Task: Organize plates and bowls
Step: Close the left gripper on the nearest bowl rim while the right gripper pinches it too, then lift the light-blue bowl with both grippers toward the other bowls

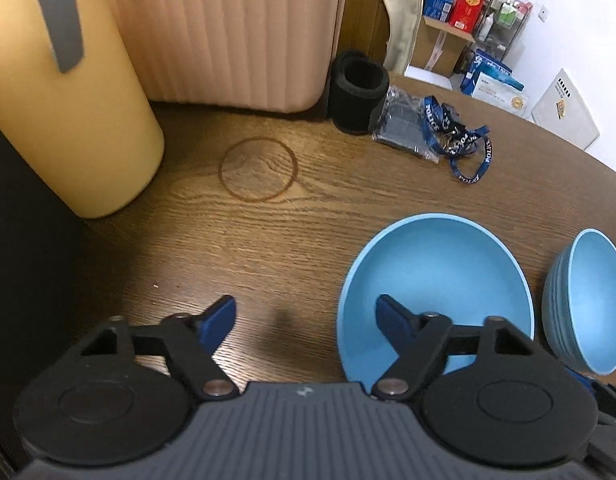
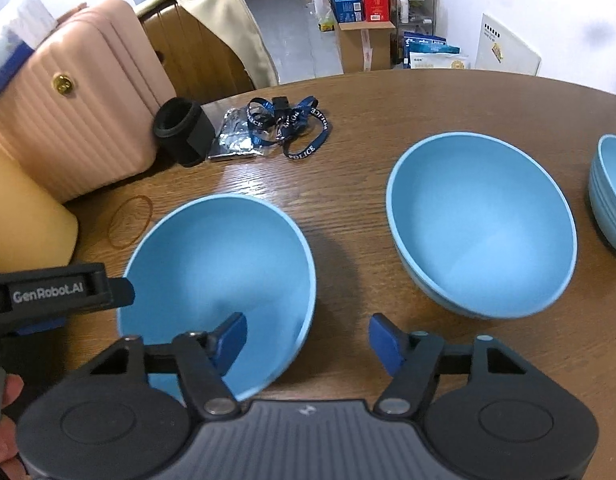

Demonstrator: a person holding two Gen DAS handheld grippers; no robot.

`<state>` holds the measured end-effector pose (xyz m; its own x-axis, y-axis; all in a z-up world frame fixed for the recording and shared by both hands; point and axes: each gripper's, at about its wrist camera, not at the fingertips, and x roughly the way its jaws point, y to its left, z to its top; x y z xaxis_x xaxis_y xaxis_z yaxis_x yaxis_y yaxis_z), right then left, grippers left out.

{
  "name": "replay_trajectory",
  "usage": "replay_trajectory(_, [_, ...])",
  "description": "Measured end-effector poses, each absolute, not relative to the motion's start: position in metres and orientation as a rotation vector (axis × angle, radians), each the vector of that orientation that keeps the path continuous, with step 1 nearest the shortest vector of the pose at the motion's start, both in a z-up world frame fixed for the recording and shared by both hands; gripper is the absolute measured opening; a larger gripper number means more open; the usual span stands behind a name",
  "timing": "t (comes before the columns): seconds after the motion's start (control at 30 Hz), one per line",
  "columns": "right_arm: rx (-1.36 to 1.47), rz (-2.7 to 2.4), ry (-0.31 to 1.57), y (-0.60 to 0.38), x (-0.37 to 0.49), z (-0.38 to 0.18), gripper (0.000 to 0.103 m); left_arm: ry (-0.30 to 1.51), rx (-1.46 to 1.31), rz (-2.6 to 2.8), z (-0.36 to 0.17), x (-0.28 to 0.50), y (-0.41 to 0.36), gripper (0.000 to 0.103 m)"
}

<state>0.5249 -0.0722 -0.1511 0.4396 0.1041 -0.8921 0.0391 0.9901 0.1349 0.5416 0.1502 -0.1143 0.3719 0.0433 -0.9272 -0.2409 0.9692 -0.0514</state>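
Observation:
Blue dishes stand on a brown wooden table (image 2: 348,208). In the right wrist view a wide blue bowl (image 2: 215,288) sits at the near left, a second wide blue bowl (image 2: 480,224) at the right, and a ribbed blue bowl (image 2: 612,192) at the far right edge. My right gripper (image 2: 305,340) is open, its left finger over the near bowl's rim. In the left wrist view my left gripper (image 1: 305,322) is open and empty, its right finger over a blue bowl (image 1: 440,280); a stack of ribbed blue bowls (image 1: 588,300) stands to the right.
A pink ribbed case (image 2: 67,120), a yellow container (image 1: 59,120), a black cylinder (image 2: 183,128), a blue lanyard (image 2: 291,124) and a plastic packet (image 2: 233,140) sit at the table's back left. Boxes (image 2: 360,0) and a chair with a beige coat (image 2: 211,28) stand beyond.

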Motion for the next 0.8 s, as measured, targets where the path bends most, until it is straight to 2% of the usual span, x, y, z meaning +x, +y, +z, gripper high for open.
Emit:
replay_trajectory(0.1, [0.14,0.045,1.124,-0.07,0.529,-0.156,0.05,1.189,-0.196,0.172,-0.122,0.547,0.148,0.065])
replay_trajectory(0.23, [0.15,0.04,1.125,-0.07,0.535,-0.163,0.046,1.193,-0.193,0.162,-0.127,0.553,0.147,0.057])
replay_trajectory(0.37, [0.155,0.044,1.126,-0.068,0.539,-0.168,0.034,1.204,-0.199,0.151,-0.132,0.559,0.147,0.048])
replay_trajectory(0.63, [0.194,0.066,1.129,-0.071,0.541,-0.175,0.018,1.209,-0.221,0.105,-0.14,0.564,0.146,0.023])
replay_trajectory(0.8, [0.214,0.078,1.112,-0.073,0.54,-0.177,0.013,1.2,-0.211,0.081,-0.141,0.563,0.141,0.018])
